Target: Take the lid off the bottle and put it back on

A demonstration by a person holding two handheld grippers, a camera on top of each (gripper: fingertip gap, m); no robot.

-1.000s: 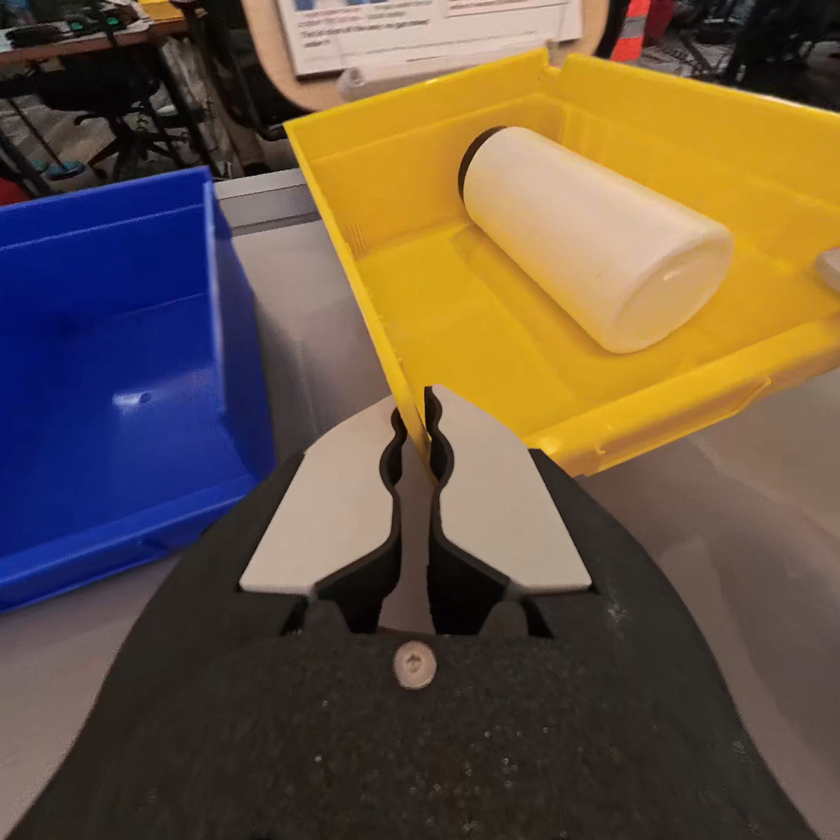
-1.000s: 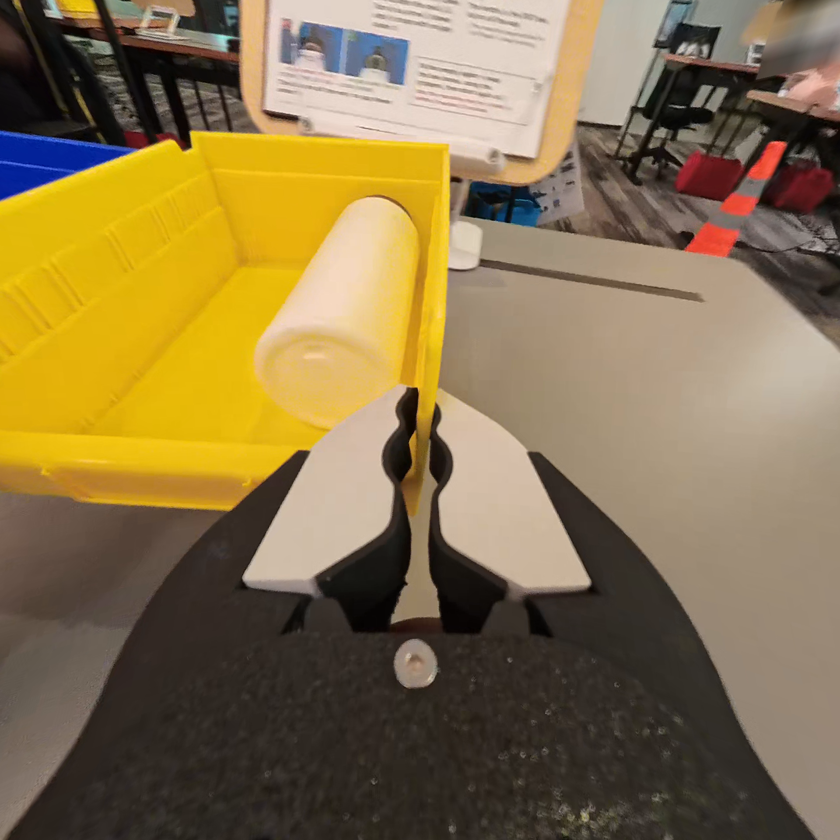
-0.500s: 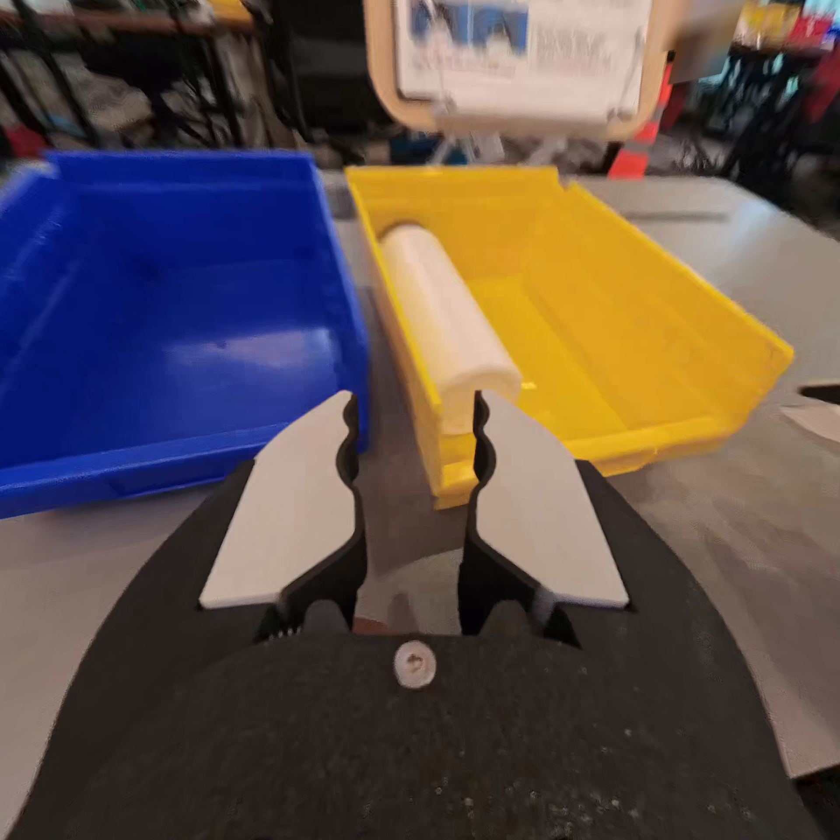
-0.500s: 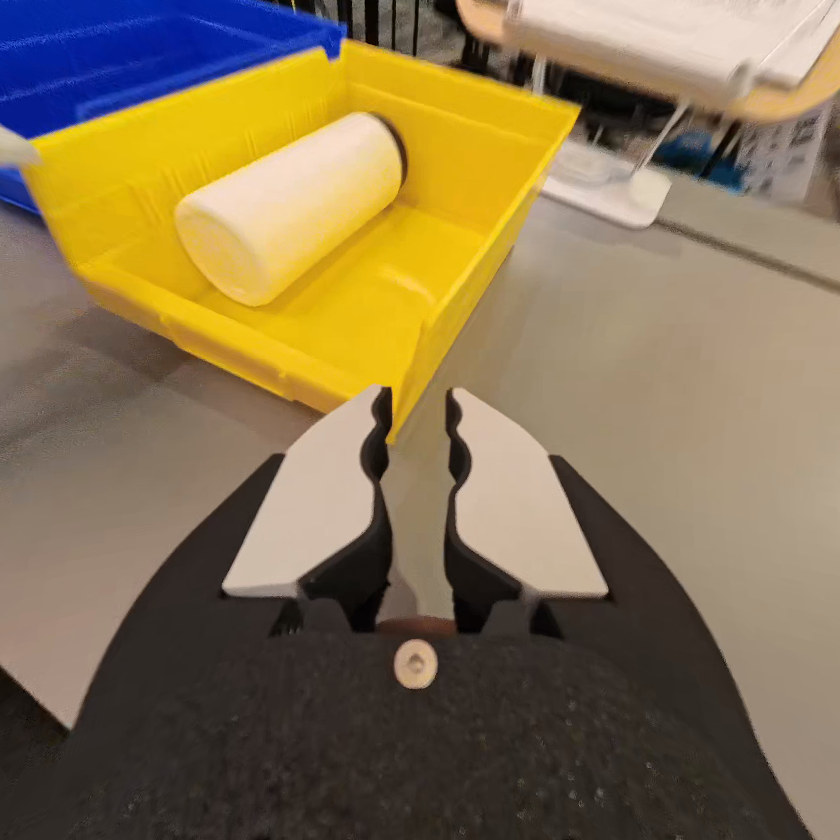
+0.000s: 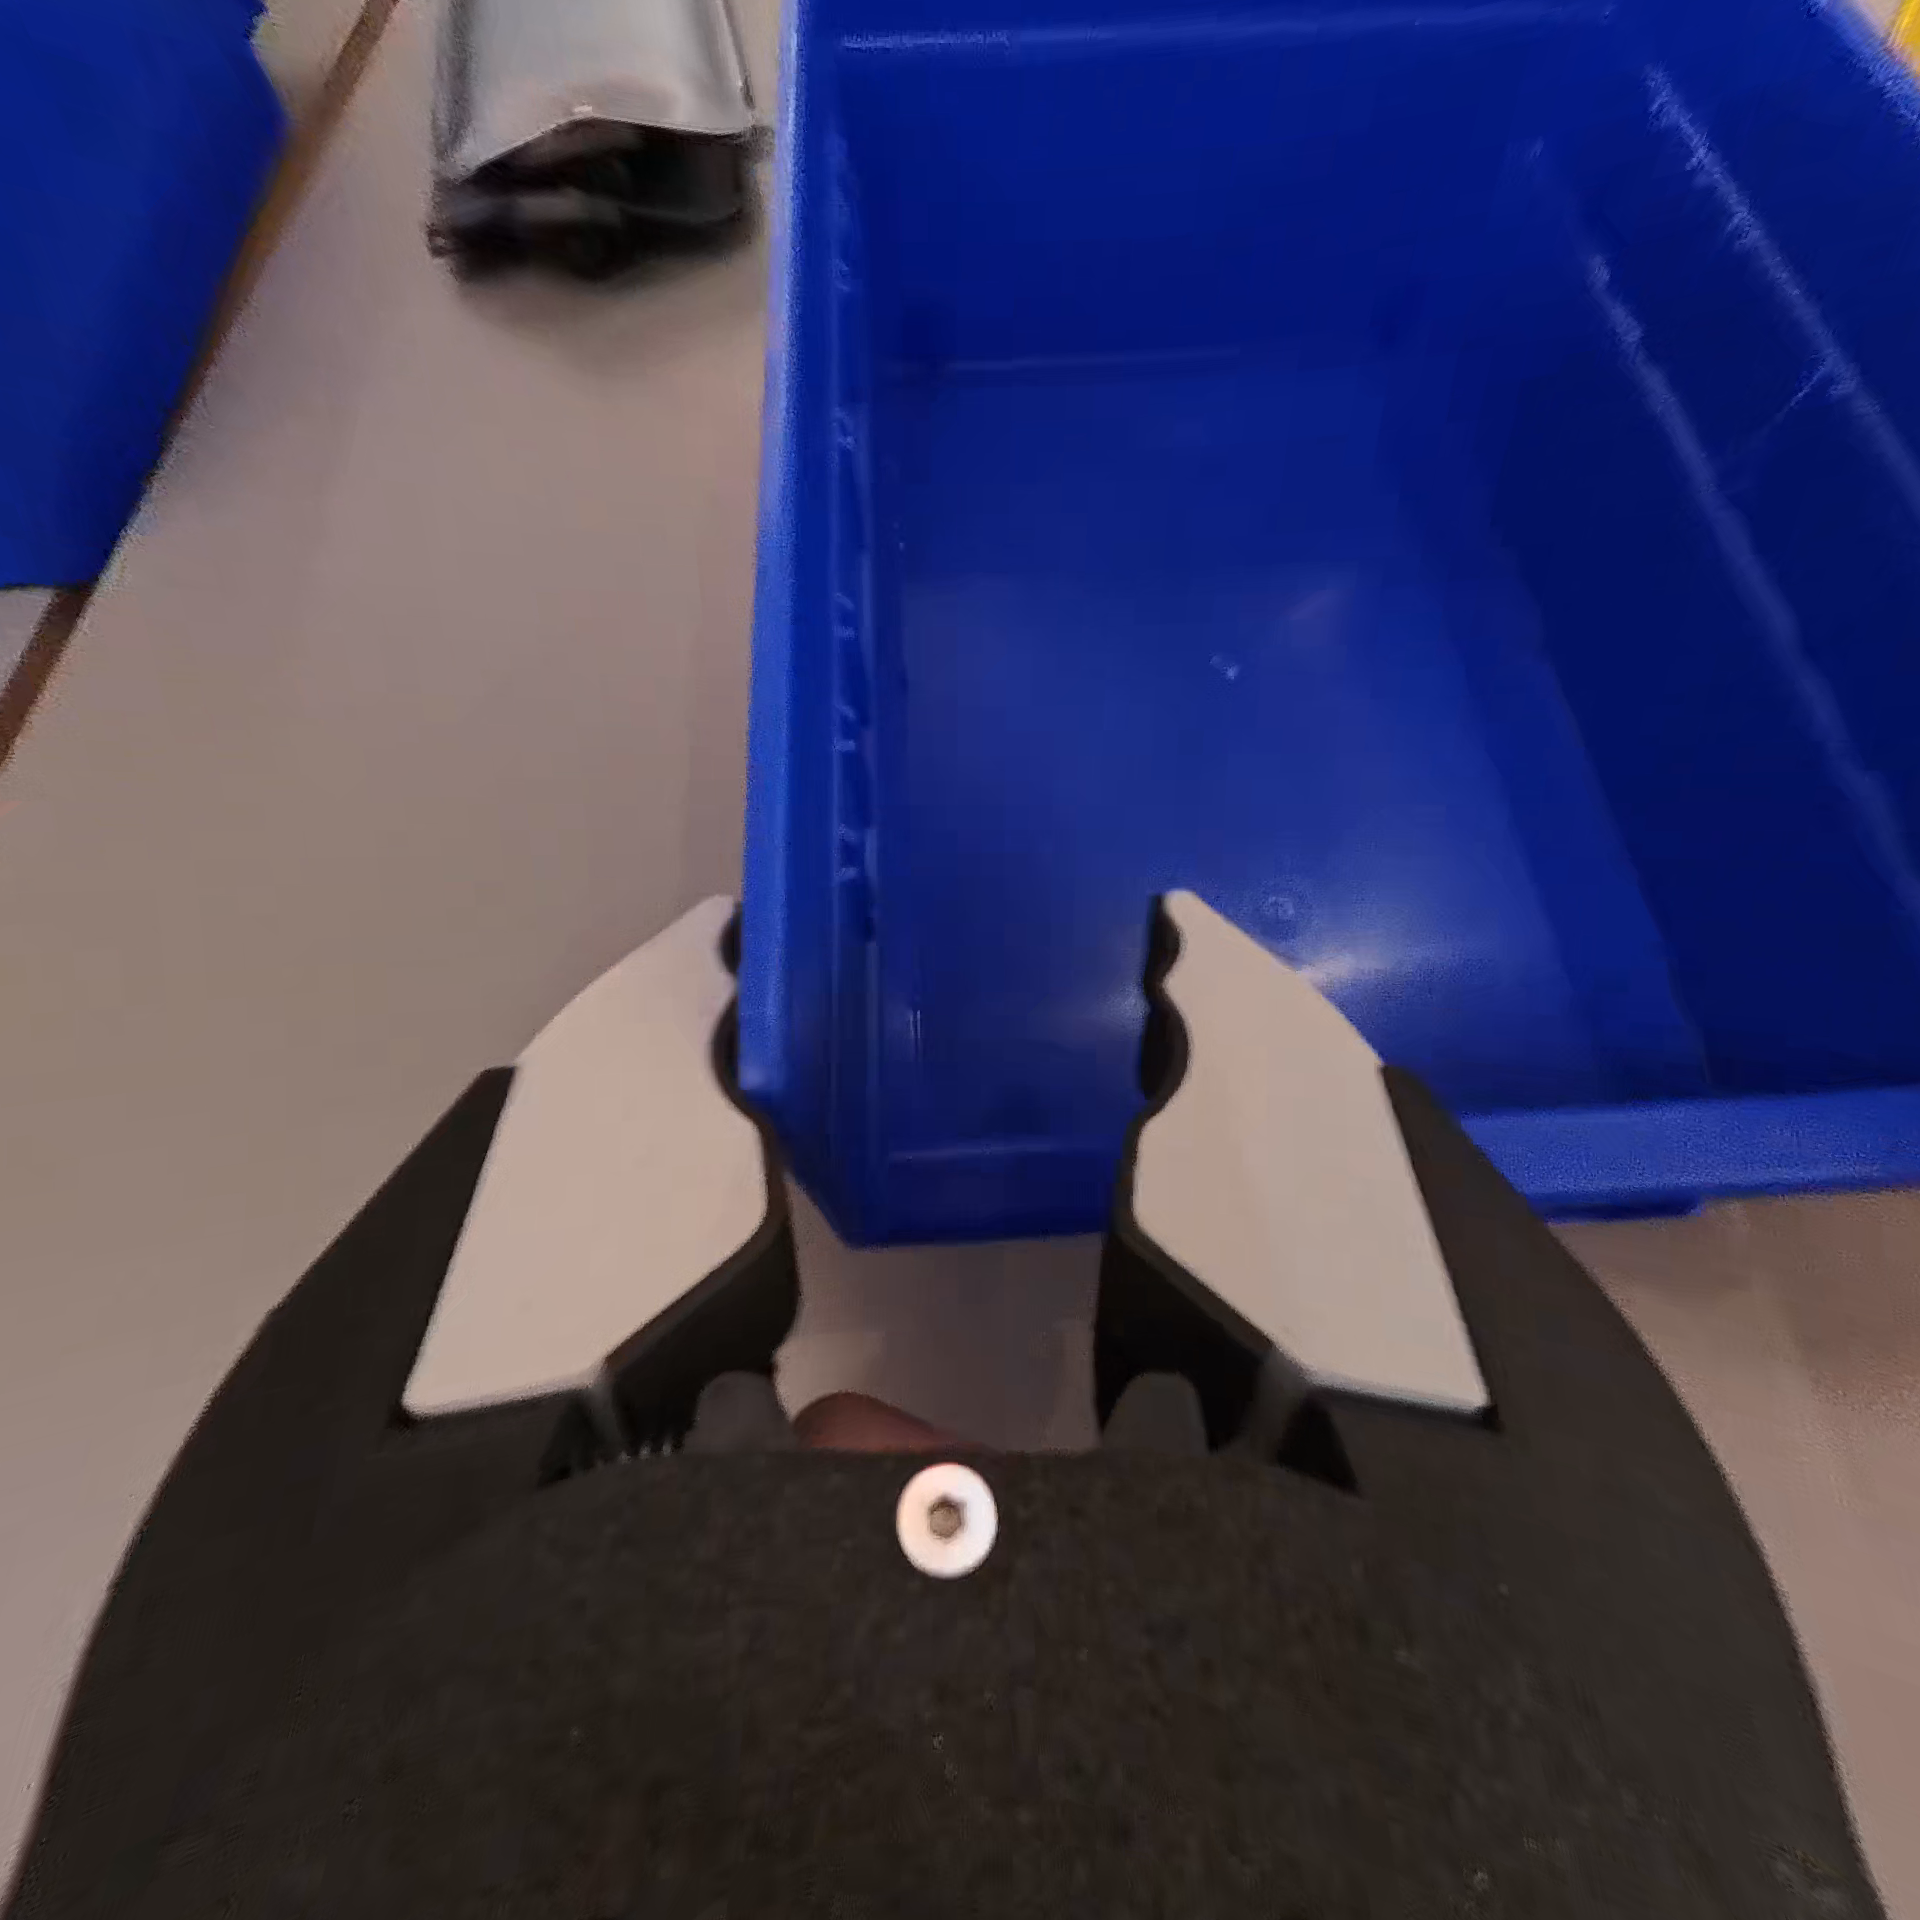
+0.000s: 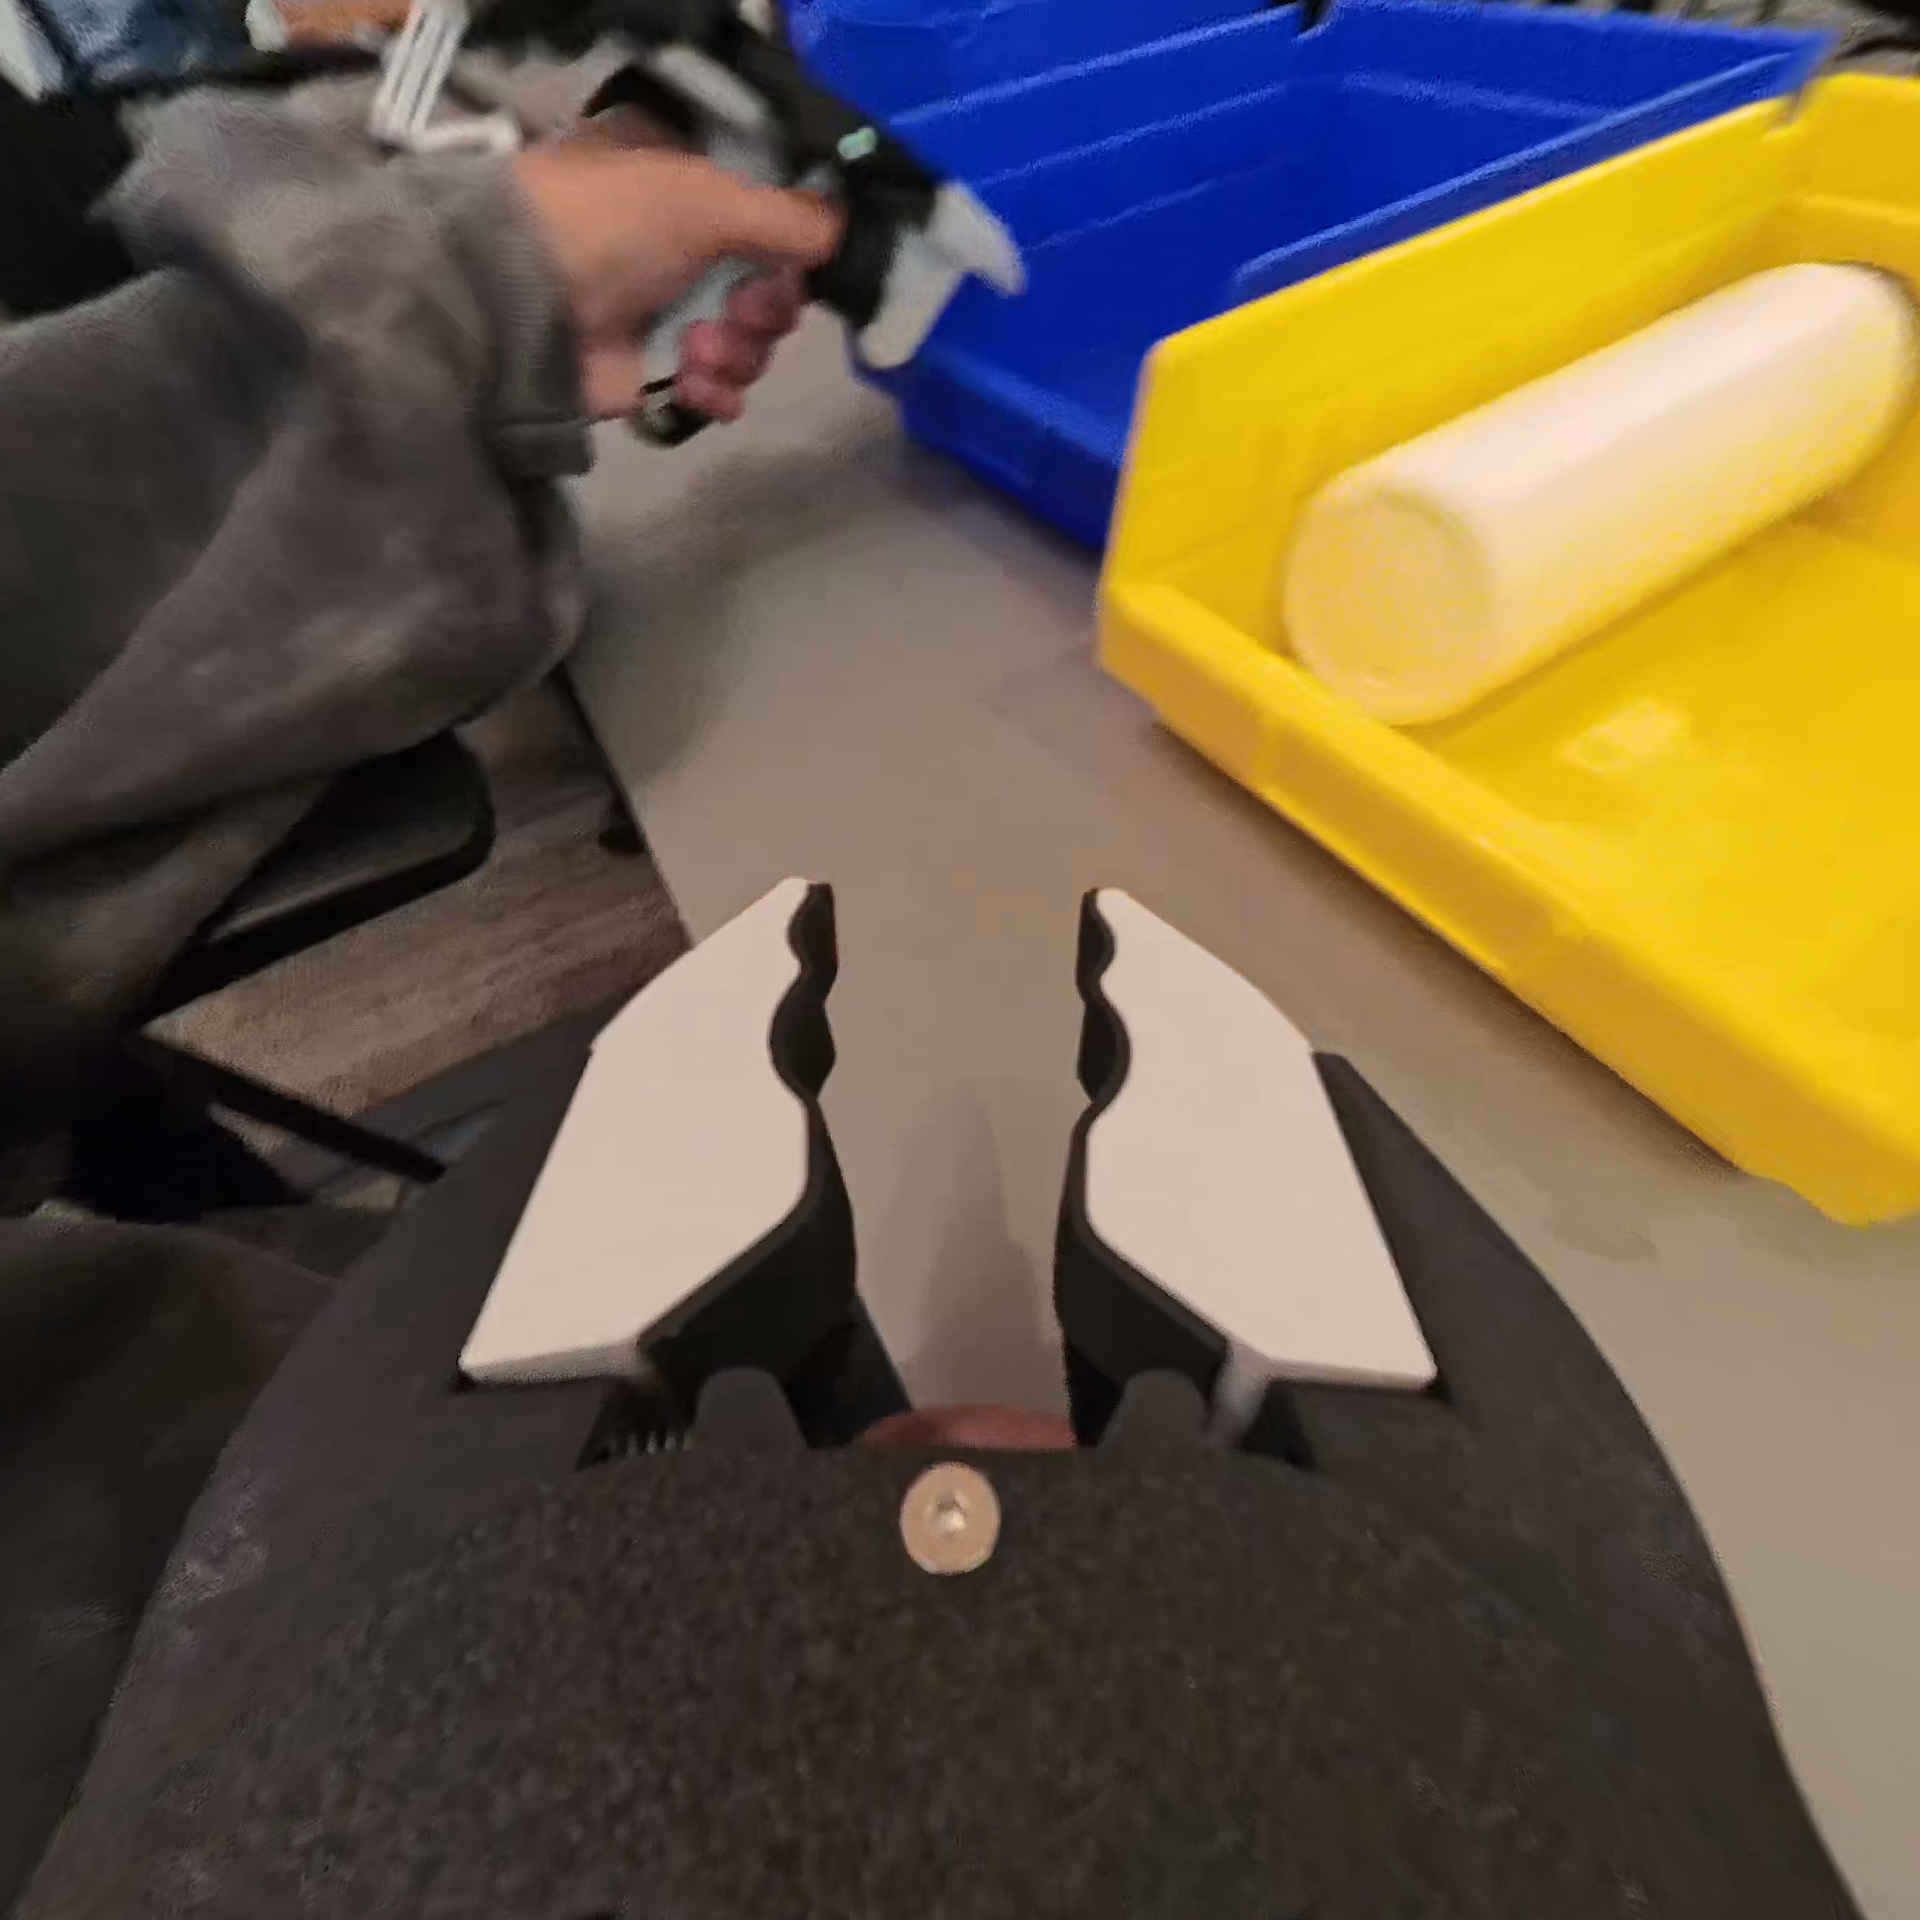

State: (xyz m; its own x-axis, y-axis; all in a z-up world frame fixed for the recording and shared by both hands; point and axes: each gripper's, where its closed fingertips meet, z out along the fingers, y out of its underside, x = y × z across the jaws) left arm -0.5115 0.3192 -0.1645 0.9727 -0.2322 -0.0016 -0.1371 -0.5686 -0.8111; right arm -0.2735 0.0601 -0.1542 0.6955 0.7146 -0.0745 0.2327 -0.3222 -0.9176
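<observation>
Left gripper (image 5: 940, 914) seen with jaws spread wide, nothing held; near-left corner of blue bin (image 5: 1351, 623) framed between fingers. Grey table (image 5: 416, 727) under bin; dark foil pouch (image 5: 592, 145) seen far left.

Right gripper (image 6: 956, 894) seen with jaws apart, nothing held, above bare table. Cream bottle (image 6: 1579, 499) laid on its side in yellow bin (image 6: 1455, 831), to far right of gripper. Lid not discernible. Person's hand (image 6: 665, 270) with grey sleeve seen far left, gripping other tool beside blue bin.

No writing, label, brand, number or sign can be read in either view; both are somewhat blurred, so any fine print may be lost.
</observation>
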